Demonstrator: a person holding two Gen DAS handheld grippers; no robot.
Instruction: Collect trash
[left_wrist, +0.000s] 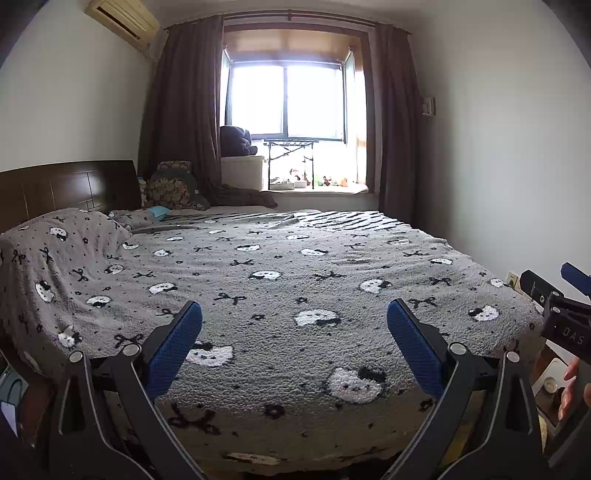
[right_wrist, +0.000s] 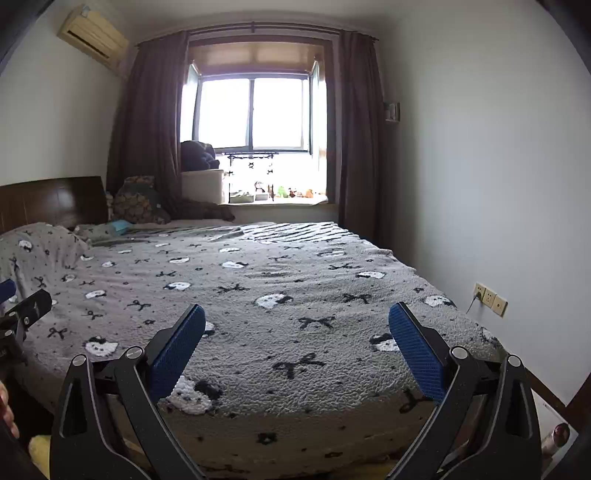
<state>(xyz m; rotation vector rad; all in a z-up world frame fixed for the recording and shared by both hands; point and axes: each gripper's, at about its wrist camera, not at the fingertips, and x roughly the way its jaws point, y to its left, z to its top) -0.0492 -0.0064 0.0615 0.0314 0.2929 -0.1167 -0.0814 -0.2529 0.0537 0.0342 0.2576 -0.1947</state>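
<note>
Above the near bed edge, left claw (left_wrist: 294, 334) and right claw (right_wrist: 296, 338) hang wide, empty, blue ribbed pads apart. Fuzzy grey cat-print blanket (left_wrist: 295, 280) spans flat; no trash discernible.

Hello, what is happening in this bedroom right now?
A person holds two grippers above the foot of a bed with a grey cat-pattern blanket. The left gripper and the right gripper are both open and hold nothing. No trash has been picked up yet, and none shows clearly on the blanket.

Grey blanket (left_wrist: 295, 280) (black bows, white cats)
</note>
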